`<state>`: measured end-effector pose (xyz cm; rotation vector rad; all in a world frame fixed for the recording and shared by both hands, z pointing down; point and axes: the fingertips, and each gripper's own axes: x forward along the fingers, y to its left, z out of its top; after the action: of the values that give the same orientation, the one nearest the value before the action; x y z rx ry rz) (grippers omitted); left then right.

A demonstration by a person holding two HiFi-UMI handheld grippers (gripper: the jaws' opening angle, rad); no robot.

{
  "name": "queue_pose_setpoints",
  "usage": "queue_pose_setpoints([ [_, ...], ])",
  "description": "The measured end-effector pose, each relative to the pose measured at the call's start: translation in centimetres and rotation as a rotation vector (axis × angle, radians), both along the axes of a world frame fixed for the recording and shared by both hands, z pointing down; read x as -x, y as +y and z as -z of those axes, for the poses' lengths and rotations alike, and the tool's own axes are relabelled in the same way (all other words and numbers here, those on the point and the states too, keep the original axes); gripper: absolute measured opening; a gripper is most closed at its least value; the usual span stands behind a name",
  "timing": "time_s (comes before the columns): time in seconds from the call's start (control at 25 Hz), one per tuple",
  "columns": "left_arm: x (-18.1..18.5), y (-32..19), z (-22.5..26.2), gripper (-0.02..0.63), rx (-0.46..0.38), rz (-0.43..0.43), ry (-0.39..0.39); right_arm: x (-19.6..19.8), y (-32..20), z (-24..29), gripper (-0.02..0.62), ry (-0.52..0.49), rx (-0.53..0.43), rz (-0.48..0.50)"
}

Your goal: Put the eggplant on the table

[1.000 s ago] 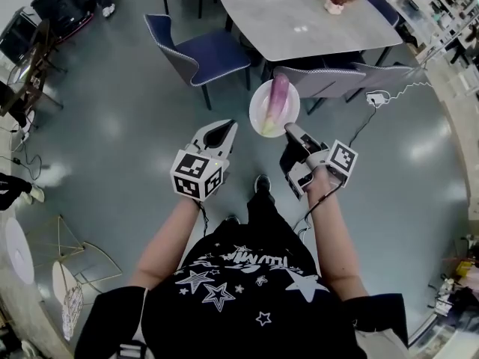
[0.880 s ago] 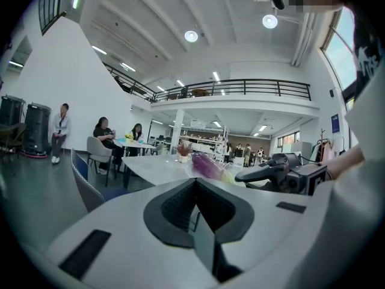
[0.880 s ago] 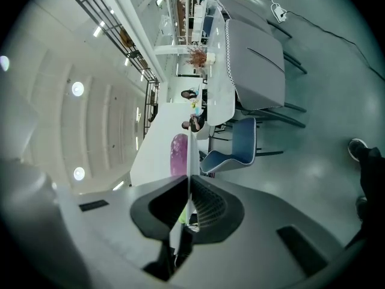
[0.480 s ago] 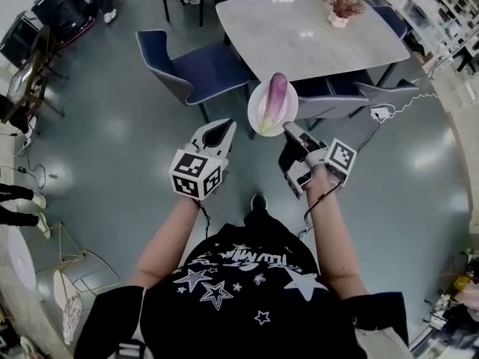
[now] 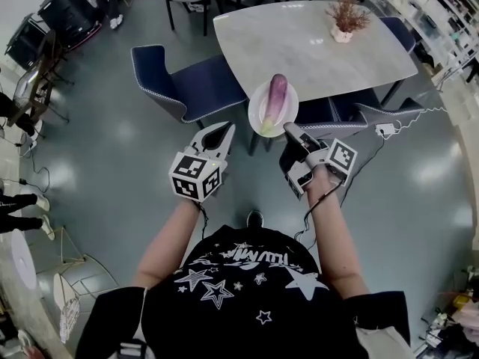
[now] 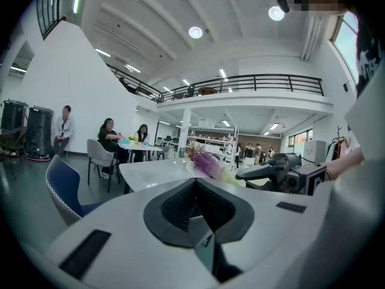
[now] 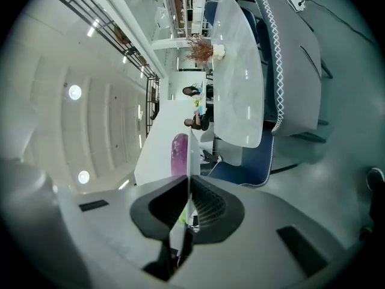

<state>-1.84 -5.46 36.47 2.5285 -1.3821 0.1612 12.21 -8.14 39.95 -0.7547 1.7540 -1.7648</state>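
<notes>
The rim of a white plate [image 5: 256, 117] is pinched between the jaws of the right gripper [image 5: 289, 130], and the plate is held in the air, over the near edge of the grey table [image 5: 299, 43] as seen in the head view. The purple eggplant [image 5: 275, 99] is laid along the plate, its green end turned toward the person. The left gripper [image 5: 217, 134] is held to the left of the plate, apart from it, with its jaws pressed together and nothing between them.
</notes>
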Motion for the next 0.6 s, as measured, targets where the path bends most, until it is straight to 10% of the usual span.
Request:
queue_pose_setpoints([
  [0.6,-1.6,-2.0,-4.5,0.008,-0.025,0.036,-0.027,-1.1,-2.0,-5.1,0.020,-0.016,-0.007,0.051],
])
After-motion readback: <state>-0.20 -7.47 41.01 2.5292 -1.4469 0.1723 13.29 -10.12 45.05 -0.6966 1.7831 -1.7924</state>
